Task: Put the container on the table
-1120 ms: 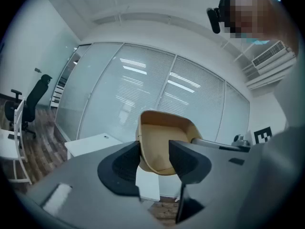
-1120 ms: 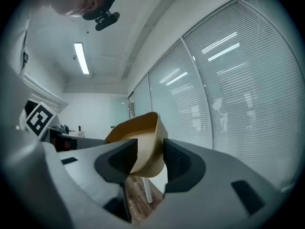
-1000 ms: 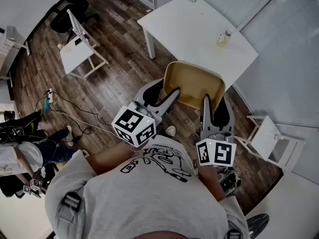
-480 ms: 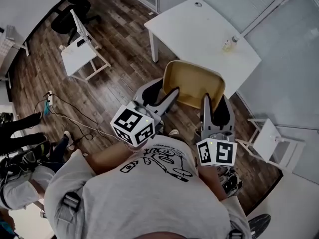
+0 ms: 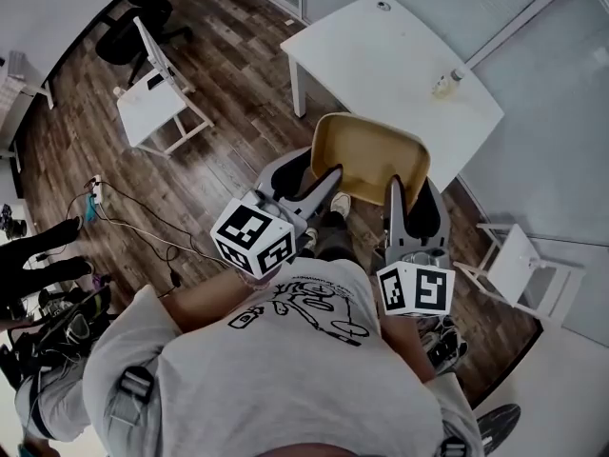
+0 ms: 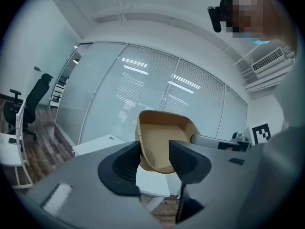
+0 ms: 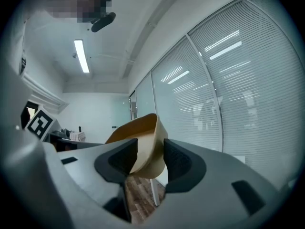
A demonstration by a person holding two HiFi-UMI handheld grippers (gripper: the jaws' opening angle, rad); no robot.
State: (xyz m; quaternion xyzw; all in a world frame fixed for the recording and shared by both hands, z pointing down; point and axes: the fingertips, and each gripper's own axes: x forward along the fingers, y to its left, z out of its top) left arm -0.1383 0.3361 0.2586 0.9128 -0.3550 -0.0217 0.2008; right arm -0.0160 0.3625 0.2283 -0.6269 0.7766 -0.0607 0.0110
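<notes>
Above the wooden floor (image 5: 219, 160), near the white tabletop (image 5: 381, 60): one tan container (image 5: 366, 155), which was held aloft. The left gripper (image 5: 314, 181) fingers gripped its left rim, and the right gripper (image 5: 407, 203) fingers gripped its right rim. A small bottle (image 5: 443, 85) stood on the tabletop, shown in the head view only. A ceiling light (image 7: 82, 56) appeared in the right gripper view only.

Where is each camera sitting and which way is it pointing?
Head view: on the person's head, looking steeply down at container, table and floor; shows shirt, forearms, left claw, right claw.
Left gripper view: on the left claw, looking along its jaws, upward, at container and glass wall; head at upper right.
Right gripper view: on the right claw, looking upward at container, blinds, ceiling; head at upper left.
Shared: all three show the container, gripped by both claws.
</notes>
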